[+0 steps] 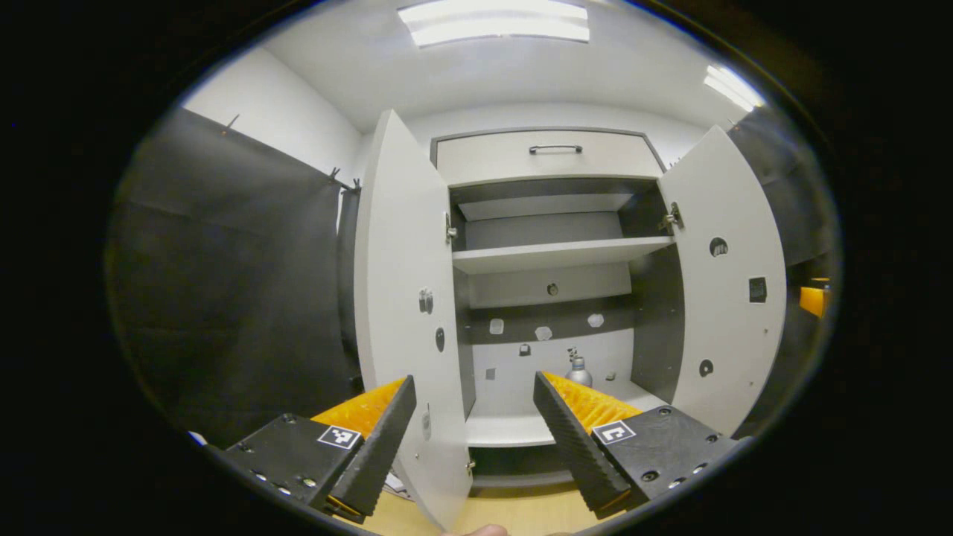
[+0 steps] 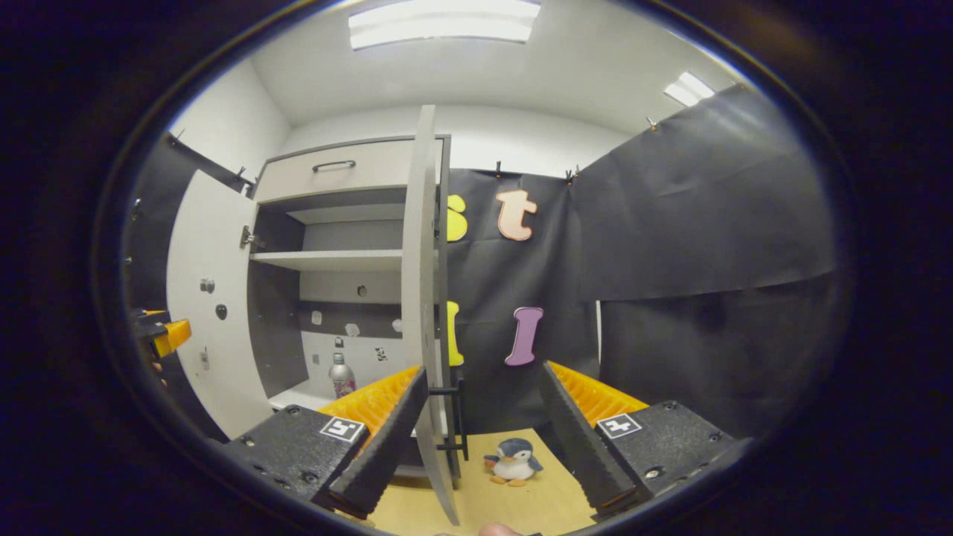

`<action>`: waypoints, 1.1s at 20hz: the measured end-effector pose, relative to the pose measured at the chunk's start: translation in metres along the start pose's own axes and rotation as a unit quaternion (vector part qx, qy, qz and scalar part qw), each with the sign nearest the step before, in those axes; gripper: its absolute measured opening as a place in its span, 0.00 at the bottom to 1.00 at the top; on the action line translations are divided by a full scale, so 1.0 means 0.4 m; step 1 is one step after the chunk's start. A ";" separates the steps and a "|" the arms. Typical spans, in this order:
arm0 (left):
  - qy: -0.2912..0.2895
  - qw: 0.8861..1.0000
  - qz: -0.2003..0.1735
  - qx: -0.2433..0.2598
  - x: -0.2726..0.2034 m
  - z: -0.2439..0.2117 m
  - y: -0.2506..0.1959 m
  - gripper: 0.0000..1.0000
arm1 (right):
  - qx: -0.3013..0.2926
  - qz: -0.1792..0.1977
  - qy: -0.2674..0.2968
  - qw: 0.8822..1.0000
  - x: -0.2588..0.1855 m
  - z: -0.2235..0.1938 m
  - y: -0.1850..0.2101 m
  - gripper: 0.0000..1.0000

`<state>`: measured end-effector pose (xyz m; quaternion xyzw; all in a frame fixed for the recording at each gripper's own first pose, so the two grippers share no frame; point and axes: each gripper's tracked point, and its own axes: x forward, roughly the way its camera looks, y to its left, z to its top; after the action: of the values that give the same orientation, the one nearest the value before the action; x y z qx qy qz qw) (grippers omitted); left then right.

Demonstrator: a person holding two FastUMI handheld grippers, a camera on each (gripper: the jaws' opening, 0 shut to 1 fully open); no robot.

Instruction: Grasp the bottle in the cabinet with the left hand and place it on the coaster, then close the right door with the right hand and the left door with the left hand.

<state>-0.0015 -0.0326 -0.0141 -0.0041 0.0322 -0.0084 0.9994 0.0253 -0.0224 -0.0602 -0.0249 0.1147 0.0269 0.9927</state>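
Fingers of the left gripper [image 1: 473, 439] stood spread wide with nothing between them, aimed into an open cabinet [image 1: 551, 257] from a little way back. Both doors hung open: the left door [image 1: 406, 298] swung out edge-on beside the left finger, the right door [image 1: 726, 298] angled off to the other side. On the lowest shelf, toward the back and right of centre, stood the bottle [image 1: 578, 370], small, silvery and upright, partly hidden behind the tip of the gripper's right-hand finger and well clear of both. In the right gripper view, the right gripper [image 2: 484, 439] was likewise parted and empty, held just outside the right door's thin edge [image 2: 426, 298]; the bottle [image 2: 342, 376] showed there too, standing in the cabinet's lower bay. A toy penguin [image 2: 514, 459] sat on the wooden tabletop [image 2: 536, 499] near the door's foot. No coaster could be made out. Judging by this, the first step, reaching for the bottle, was only starting. Next, the left gripper would likely need to travel forward between the doors, straddle the bottle's body and close on it without knocking it over.
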 end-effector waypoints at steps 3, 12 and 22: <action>-0.001 1.000 -0.006 -0.009 0.019 0.003 -0.018 0.97 | -0.009 0.001 -0.006 1.000 0.002 0.004 0.003 0.98; -0.004 1.000 -0.016 -0.015 0.073 -0.029 -0.055 0.98 | -0.009 0.000 -0.015 1.000 0.012 -0.004 0.004 0.98; -0.006 0.998 -0.033 -0.055 0.151 -0.076 -0.142 0.96 | 0.013 0.037 -0.029 0.999 0.032 -0.005 0.038 0.98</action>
<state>0.0561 -0.0907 -0.0476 -0.0605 0.0261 -0.0400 0.9970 0.0362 -0.0069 -0.0658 -0.0074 0.0870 0.0626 0.9942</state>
